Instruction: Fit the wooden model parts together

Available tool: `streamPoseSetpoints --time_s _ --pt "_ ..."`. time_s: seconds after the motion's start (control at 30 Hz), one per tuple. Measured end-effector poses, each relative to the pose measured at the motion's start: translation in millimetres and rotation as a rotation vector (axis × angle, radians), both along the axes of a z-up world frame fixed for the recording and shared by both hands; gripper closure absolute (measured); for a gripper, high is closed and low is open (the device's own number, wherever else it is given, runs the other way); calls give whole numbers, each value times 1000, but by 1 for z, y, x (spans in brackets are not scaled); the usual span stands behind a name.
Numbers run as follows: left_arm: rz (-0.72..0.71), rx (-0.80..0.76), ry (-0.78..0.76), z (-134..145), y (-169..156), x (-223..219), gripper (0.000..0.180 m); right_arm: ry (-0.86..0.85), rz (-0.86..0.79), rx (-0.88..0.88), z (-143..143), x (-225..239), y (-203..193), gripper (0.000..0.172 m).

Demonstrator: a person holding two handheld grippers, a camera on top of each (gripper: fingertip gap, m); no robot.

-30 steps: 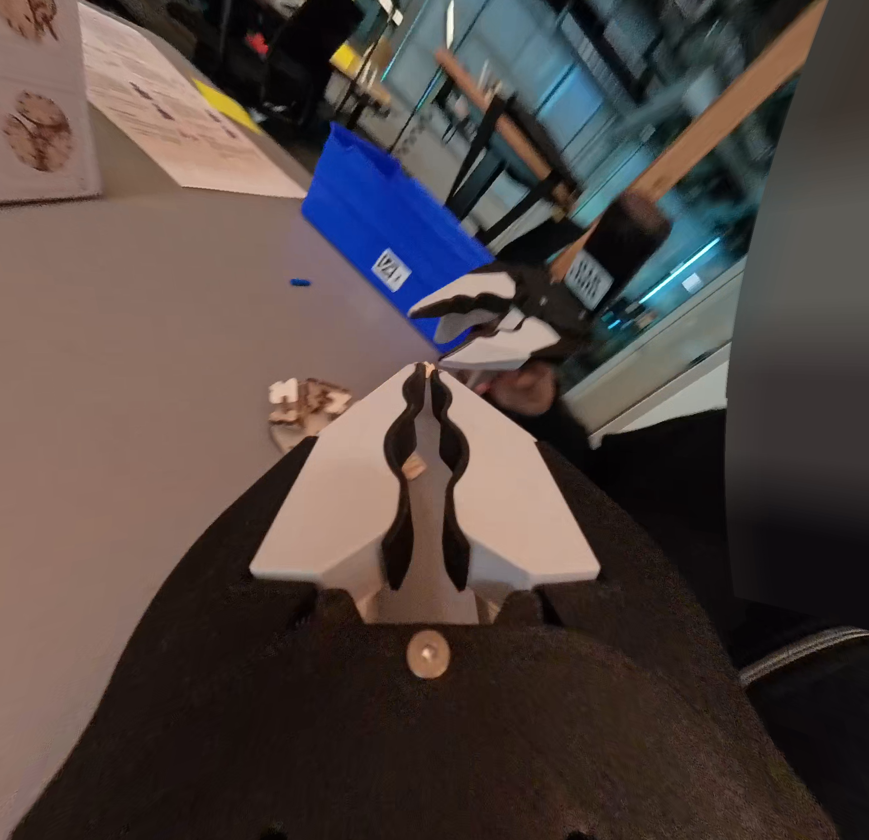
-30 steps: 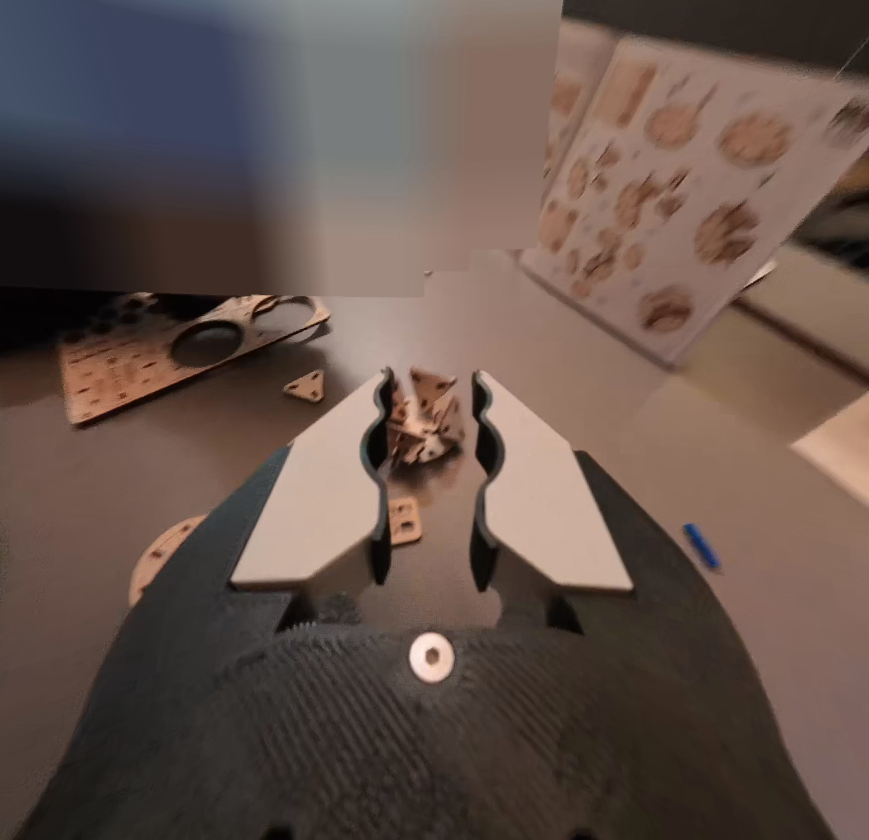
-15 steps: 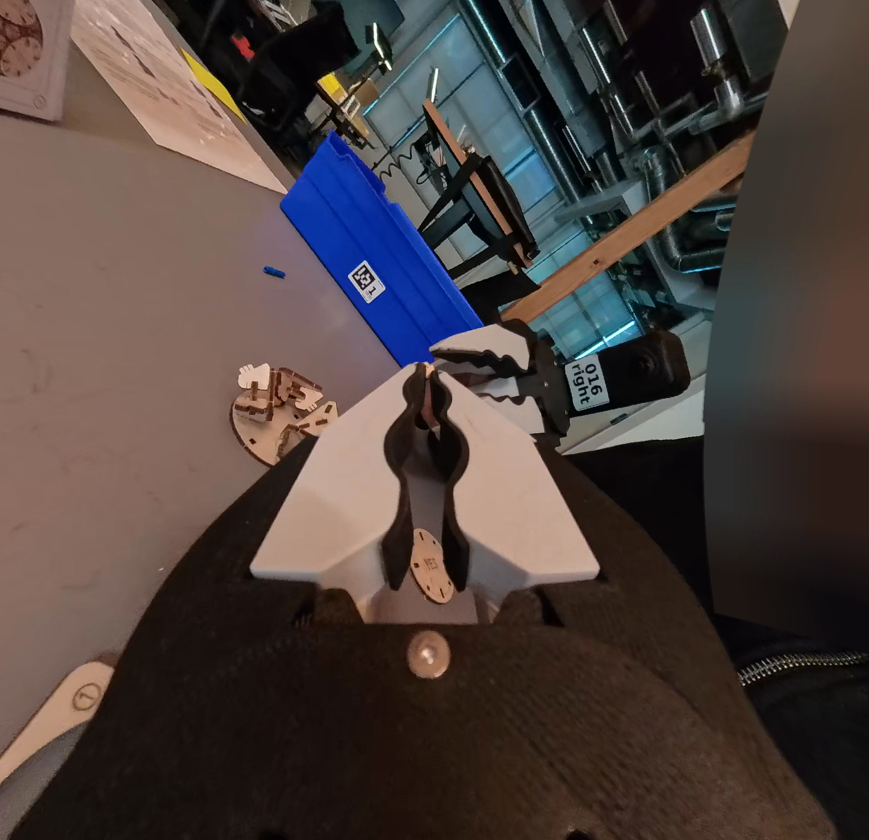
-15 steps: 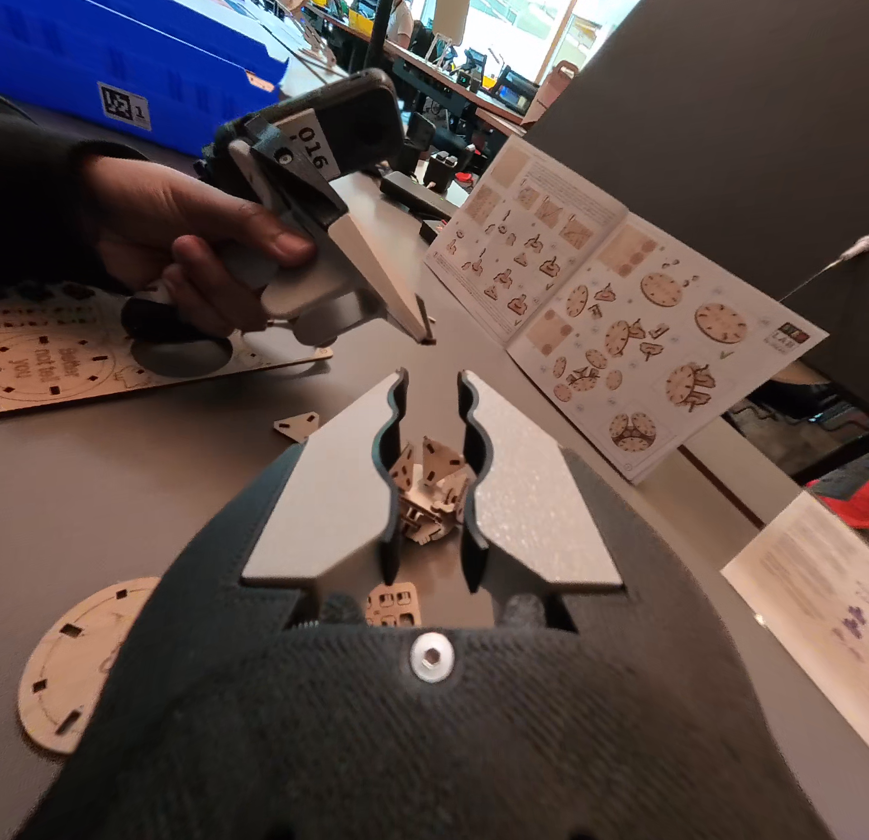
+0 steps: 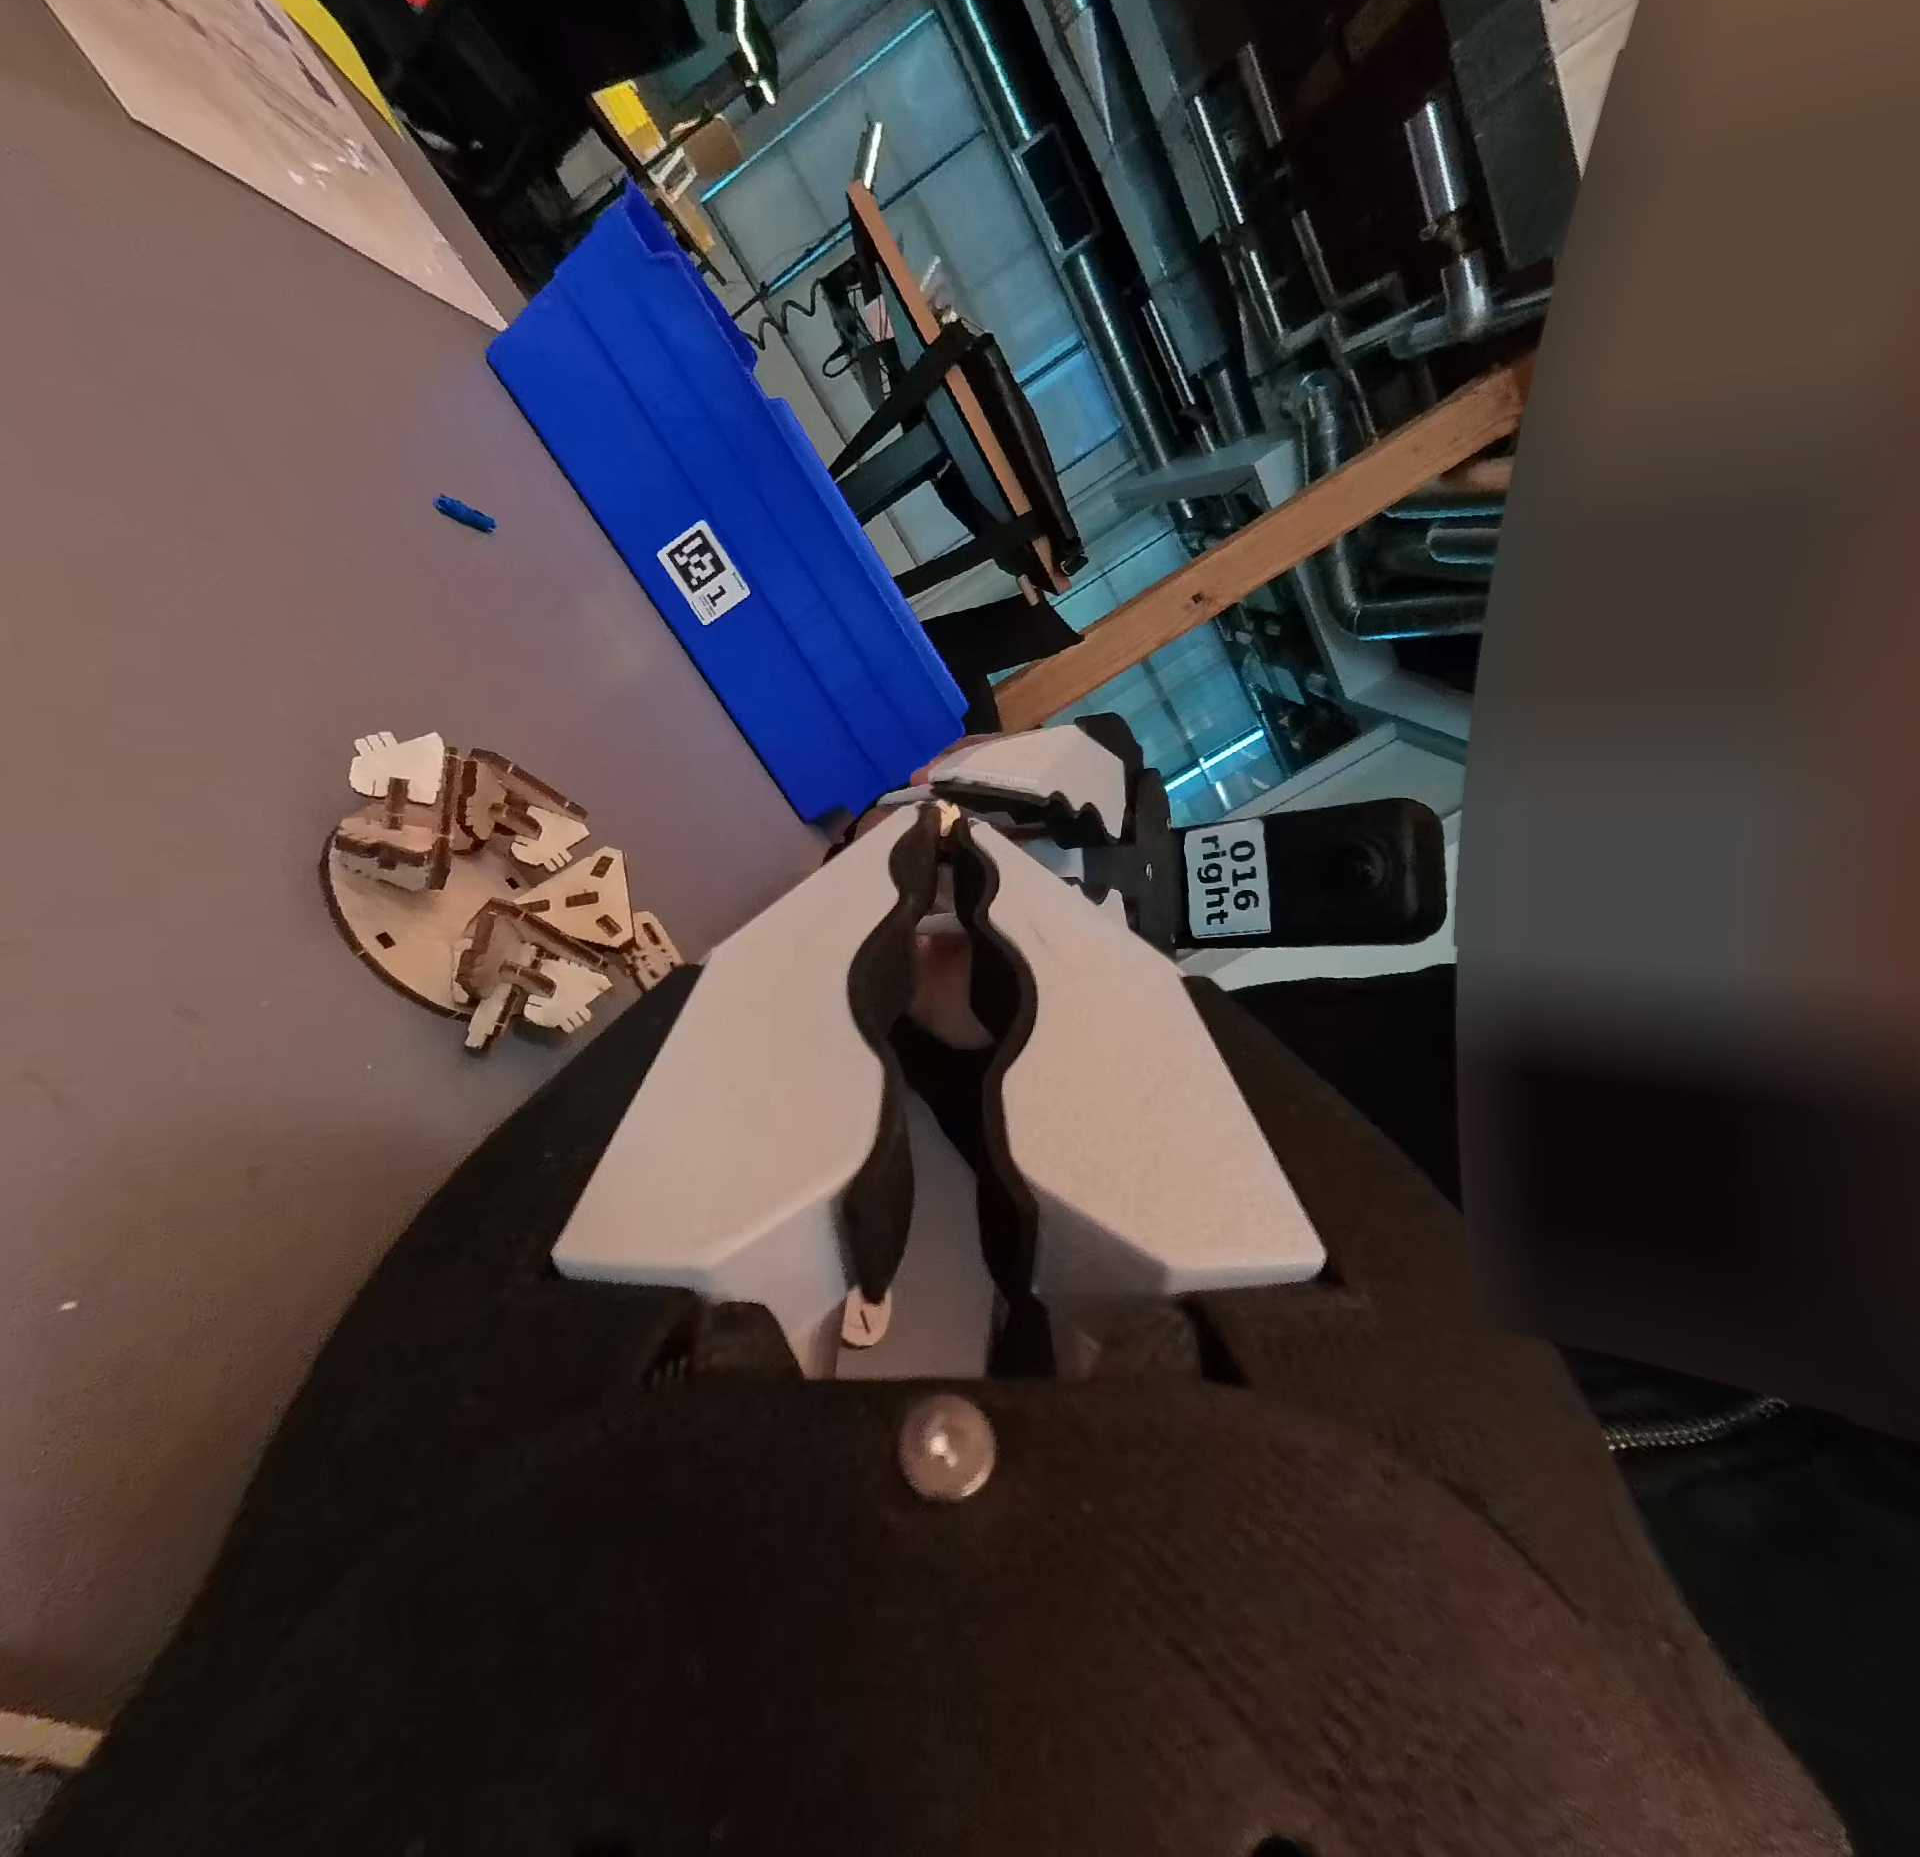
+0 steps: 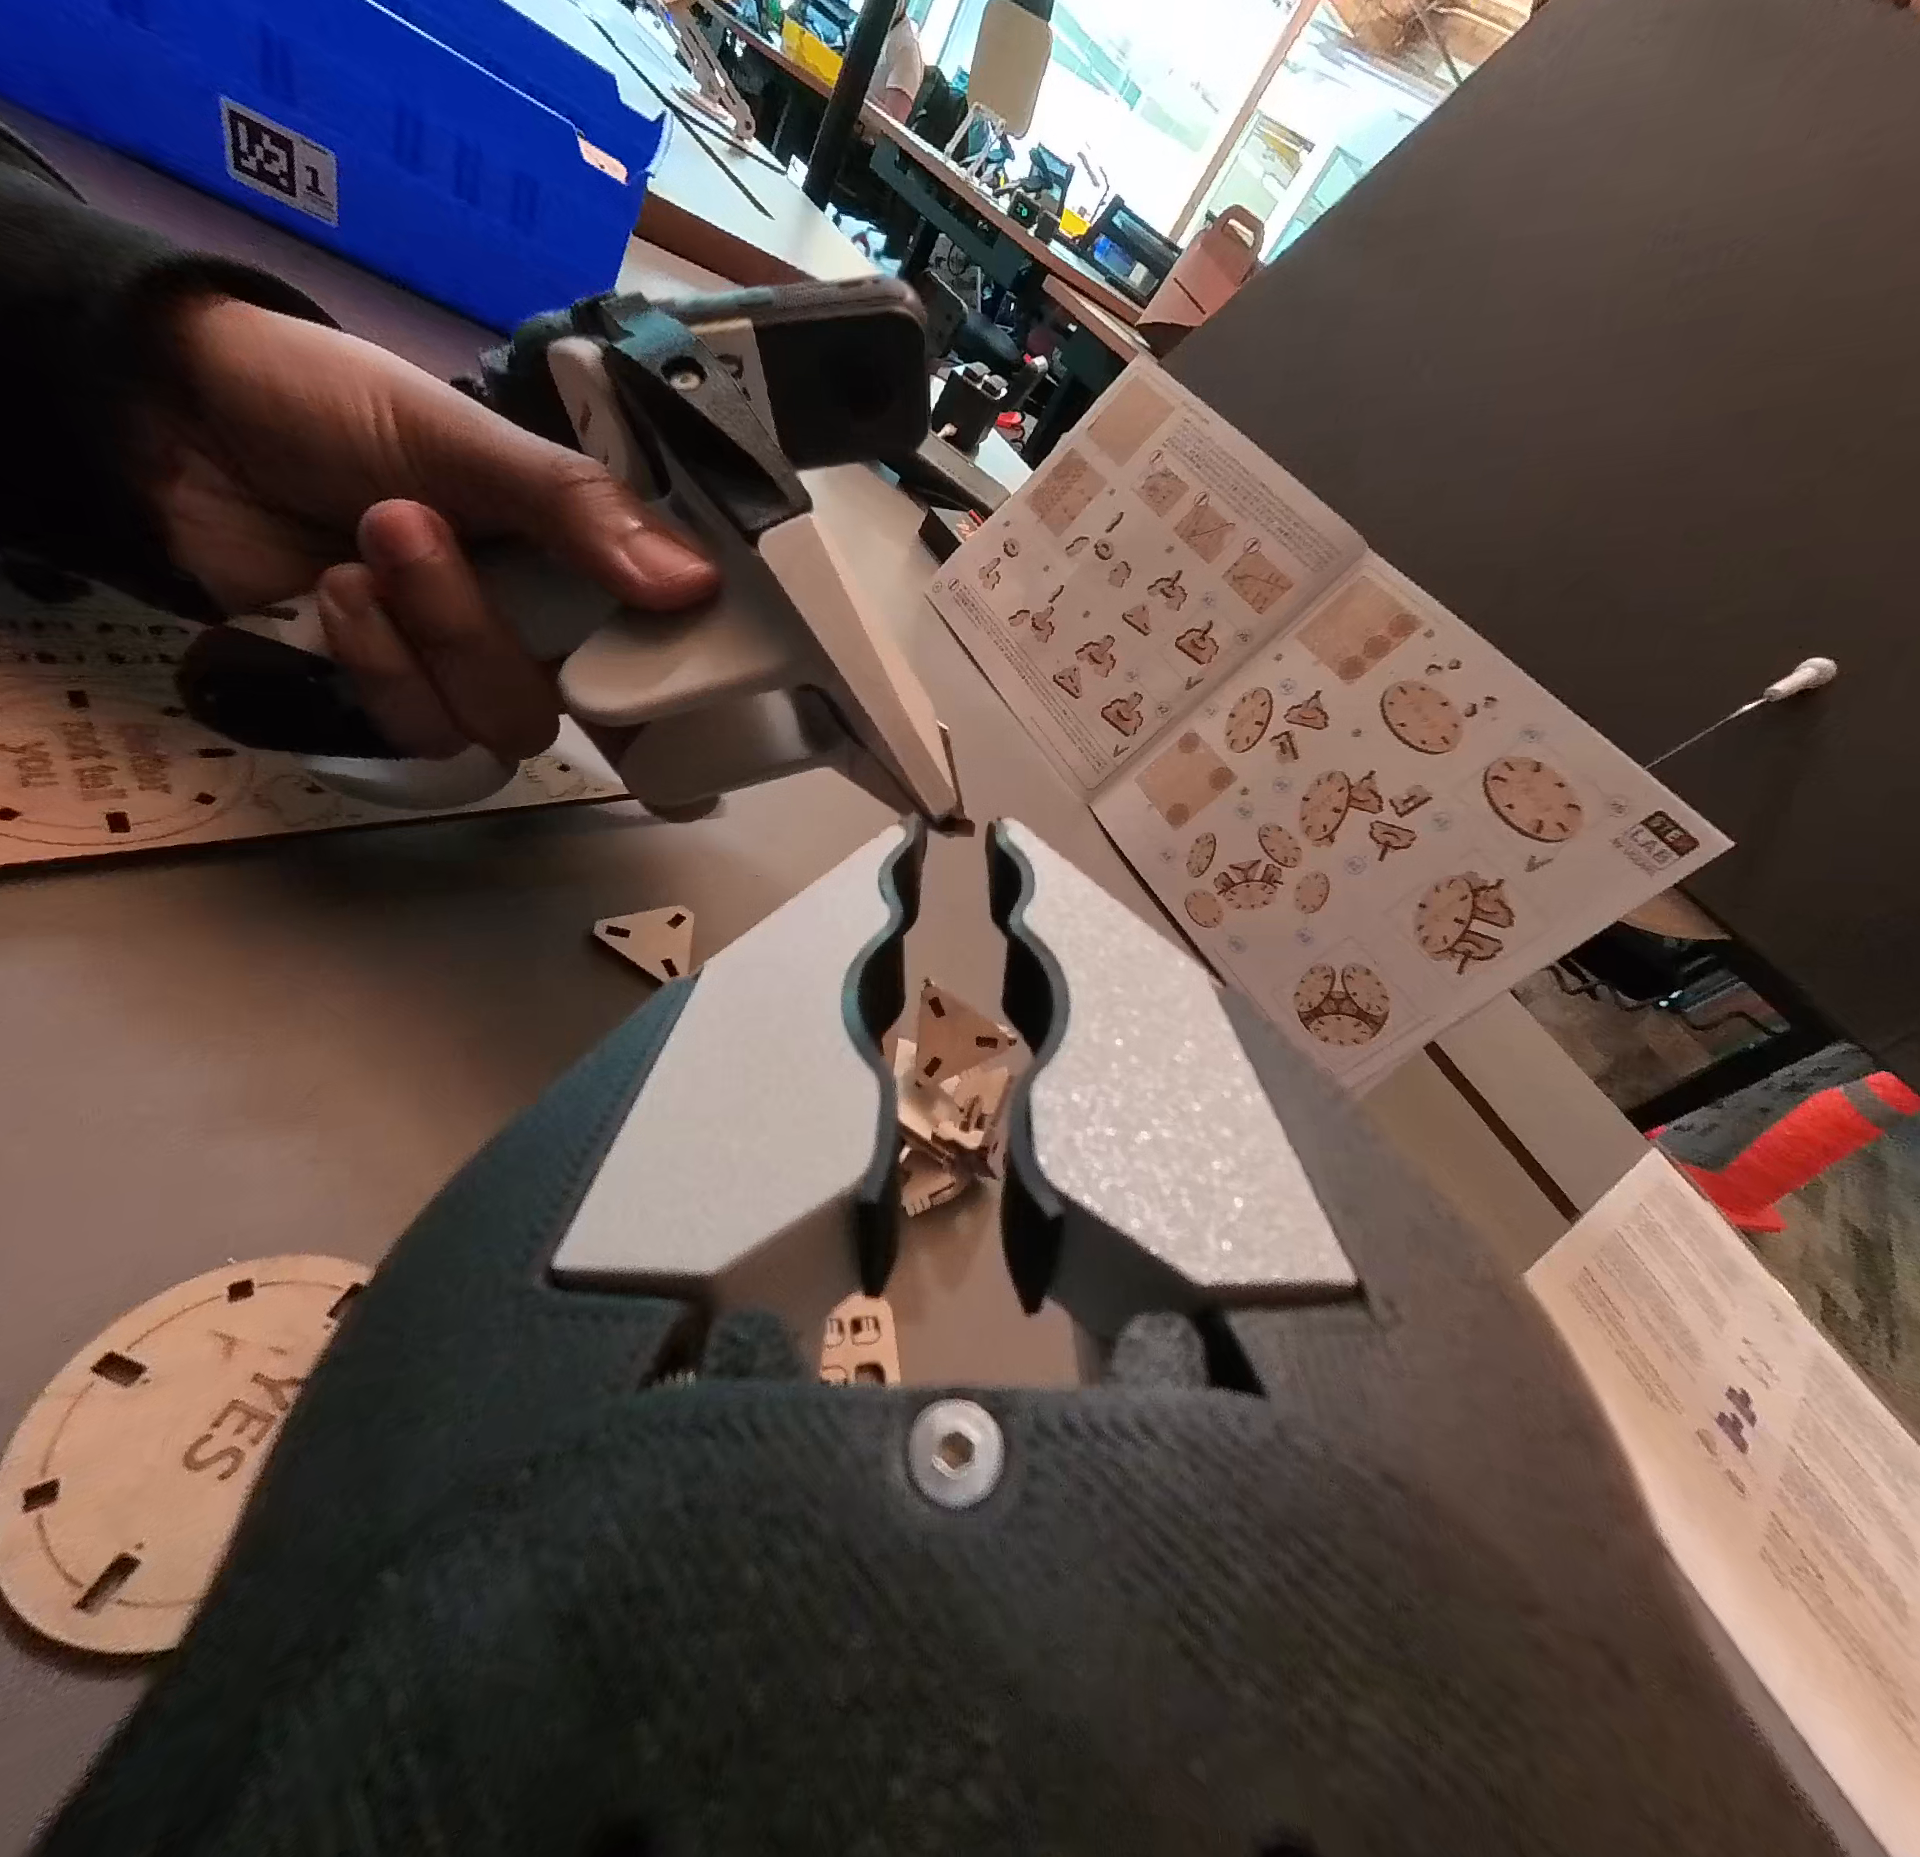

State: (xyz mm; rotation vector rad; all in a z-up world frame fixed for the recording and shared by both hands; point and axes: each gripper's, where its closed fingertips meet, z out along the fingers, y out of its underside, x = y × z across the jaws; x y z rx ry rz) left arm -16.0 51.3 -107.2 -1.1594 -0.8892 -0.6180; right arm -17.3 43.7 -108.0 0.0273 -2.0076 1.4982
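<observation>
Peg (image 5: 943, 818), small and wooden, sits clamped at the tips of the left gripper (image 5: 940, 843), in the air above the table (image 5: 156, 664). Right gripper (image 6: 954, 839) stands slightly parted around that peg; a gap shows at one pad, so no grip. Partly built: one wooden model (image 5: 468, 903) on its round base. Loose: one triangle (image 6: 649, 940), one disc (image 6: 135, 1475), one punched sheet (image 6: 104, 768). One booklet (image 6: 1330, 747), one blue bin (image 5: 727, 519).

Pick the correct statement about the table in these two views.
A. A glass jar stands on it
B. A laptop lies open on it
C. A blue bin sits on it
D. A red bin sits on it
C: the blue bin rests on the grey table beyond the wooden puzzle pieces.
</observation>
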Motion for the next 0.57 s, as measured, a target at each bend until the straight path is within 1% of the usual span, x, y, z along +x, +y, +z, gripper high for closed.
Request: streamPoseSetpoints --time_s 0.2,0.33,0.43,0.5,0.57 --pt "-30 56 -60 0 2 2 180 35 -2 23 -1 1 -1 165" --pt "-53 79 -72 0 2 4 180 31 7 21 -1 3 0 167" --pt "-42 70 -59 -1 -1 1 172 -13 29 1 -1 4 -1 167" --pt "-48 76 -56 0 -1 1 170 -53 47 -30 1 4 0 167" --pt "-70 106 -70 2 0 4 166 -91 73 -66 4 6 1 167"
